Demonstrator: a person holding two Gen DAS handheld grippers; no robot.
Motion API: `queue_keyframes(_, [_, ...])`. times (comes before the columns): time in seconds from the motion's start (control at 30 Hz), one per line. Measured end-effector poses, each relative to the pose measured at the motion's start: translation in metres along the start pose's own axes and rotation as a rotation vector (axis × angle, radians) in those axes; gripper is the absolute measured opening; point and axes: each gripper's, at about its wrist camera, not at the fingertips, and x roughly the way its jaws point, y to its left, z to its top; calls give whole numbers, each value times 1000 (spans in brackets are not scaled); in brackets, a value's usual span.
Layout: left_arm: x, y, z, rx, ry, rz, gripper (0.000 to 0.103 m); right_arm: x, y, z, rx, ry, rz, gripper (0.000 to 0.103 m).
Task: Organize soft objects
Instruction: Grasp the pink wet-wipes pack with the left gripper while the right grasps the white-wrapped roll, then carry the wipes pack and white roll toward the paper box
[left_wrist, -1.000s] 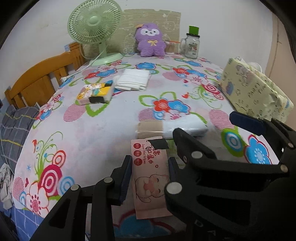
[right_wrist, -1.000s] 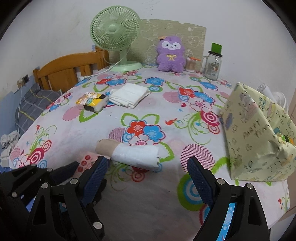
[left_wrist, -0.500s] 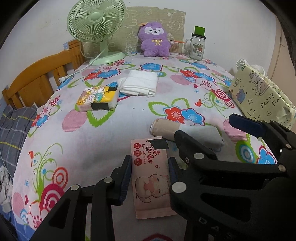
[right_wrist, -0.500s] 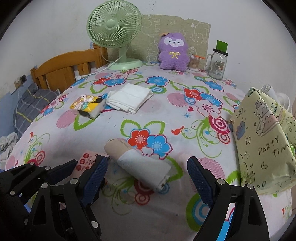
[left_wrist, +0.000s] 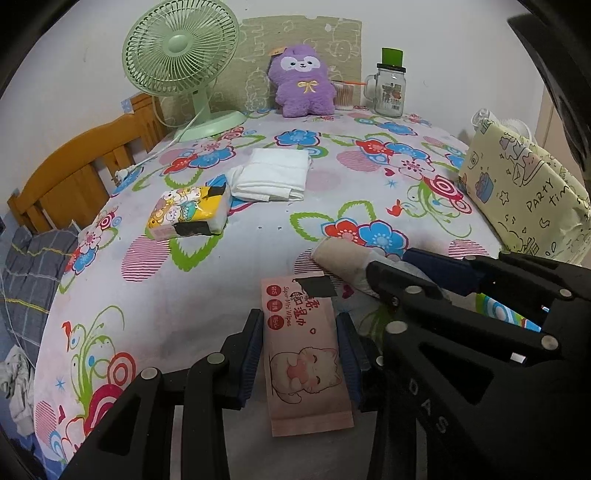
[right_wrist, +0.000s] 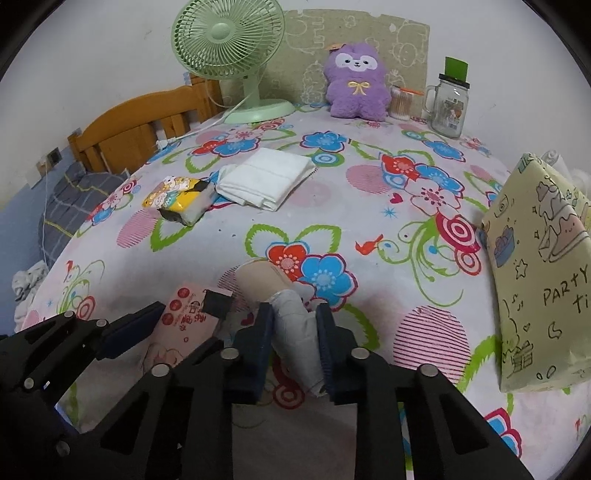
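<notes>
Your right gripper (right_wrist: 293, 338) has just closed on the rolled cloth (right_wrist: 291, 325).
Both hands now grip something; your left gripper (left_wrist: 301, 350) pinches the wipes pack (left_wrist: 304, 358) alongside, ready to lift.

At the far edge of the flowered tablecloth (right_wrist: 369, 206) stands a pale green desk fan (right_wrist: 231, 48), its cord trailing off to the left; right of it a clear glass mug-jar (right_wrist: 448, 107) with a black lid and green top, and a small tub of cotton swabs (right_wrist: 400, 103) just beside it; behind them leans a beige patterned board (right_wrist: 402, 44) — against the white wall; a wooden chair (right_wrist: 140, 125) stands at the left.
</notes>
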Motion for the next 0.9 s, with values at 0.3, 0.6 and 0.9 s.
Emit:
queue_keyframes(0.3, [-7, -15, 1, 22, -7, -9, 40, -19, -15, -4, 34, -35, -28, 19])
queue_keyframes(0.6, [-25, -32, 10, 42, -51, -32, 40, -48, -29, -3, 64, -89, -63, 19])
queue_keyframes(0.9, [-45, -49, 18, 59, -98, -48, 40, -75, -41, -2, 82, -143, -84, 19])
